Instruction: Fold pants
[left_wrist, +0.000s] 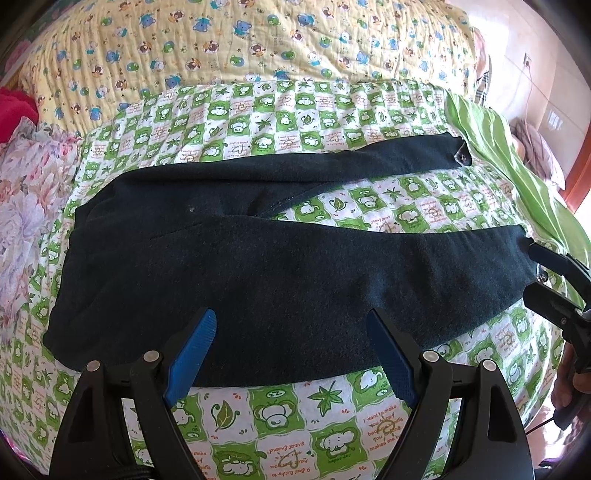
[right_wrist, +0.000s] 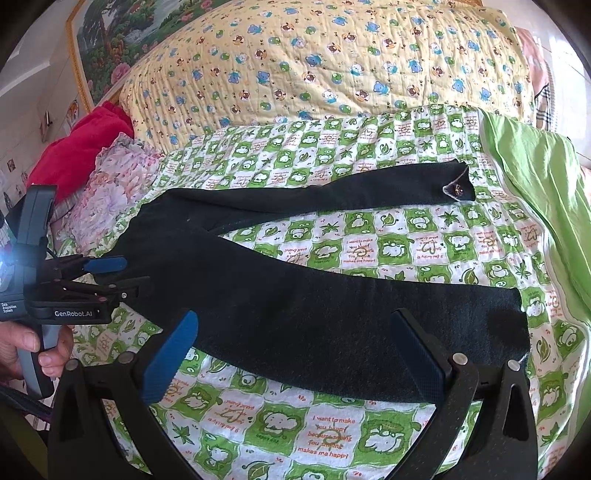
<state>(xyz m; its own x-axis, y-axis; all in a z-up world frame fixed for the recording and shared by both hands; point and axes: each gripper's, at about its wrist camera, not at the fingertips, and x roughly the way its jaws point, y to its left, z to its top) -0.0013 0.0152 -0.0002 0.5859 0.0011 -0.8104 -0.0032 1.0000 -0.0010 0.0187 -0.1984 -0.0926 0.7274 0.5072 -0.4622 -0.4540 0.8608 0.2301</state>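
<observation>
My left gripper (left_wrist: 290, 325), black-framed with two blue ribbed pads, is spread wide with nothing between its fingers; both tips hover over the near leg of the dark navy fleece pants (left_wrist: 258, 273), and I cannot tell whether the pads actually touch the cloth. From the other side this same gripper (right_wrist: 107, 273) shows near the waist end of the pants, its fingers apart, my left hand (right_wrist: 26, 343) wrapped around its grey handle. My right gripper (right_wrist: 295, 325) is likewise opened wide, its blue-padded fingers standing over the near leg toward the cuff, gripping nothing; in the left wrist view it (left_wrist: 532, 271) sits at the cuff of that near leg, one finger tip just at the hem edge and the other below it, though contact is hard to judge there too. The pants lie flat on a green-and-white checked quilt printed with leaves and cartoon animals (left_wrist: 325, 402), waist to my left, the two legs splayed apart in a V toward the right, with quilt showing between them. The far leg ends in a cuff whose corner is turned back, showing a small pale patch (right_wrist: 456, 190). Behind the checked quilt is a pale yellow quilt with small bear prints (left_wrist: 258, 44). A plain lime-green sheet (right_wrist: 535, 177) runs along the right edge, and a pink floral cloth (left_wrist: 26, 206) with a red garment (right_wrist: 77, 147) beyond it lies to the left.
</observation>
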